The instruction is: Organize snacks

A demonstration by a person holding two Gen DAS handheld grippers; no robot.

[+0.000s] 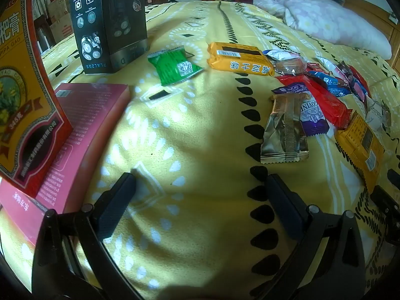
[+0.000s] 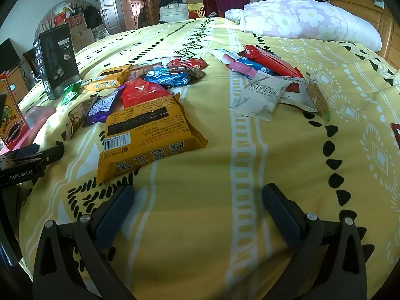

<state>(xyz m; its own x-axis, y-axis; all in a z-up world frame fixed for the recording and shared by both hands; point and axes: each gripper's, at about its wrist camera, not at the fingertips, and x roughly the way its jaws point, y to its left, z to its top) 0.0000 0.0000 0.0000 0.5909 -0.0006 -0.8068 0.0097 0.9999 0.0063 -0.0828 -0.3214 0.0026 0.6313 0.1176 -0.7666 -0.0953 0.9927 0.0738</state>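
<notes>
Currently both the left gripper (image 1: 200, 182) and right gripper (image 2: 198, 195) hover low, jaws wide apart and empty, over a yellow patterned bed (image 2: 250, 250) strewn with snacks (image 2: 147, 130).

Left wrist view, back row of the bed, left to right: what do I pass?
black shaver box → green packet → orange biscuit pack → clear-wrapped round cake
</notes>
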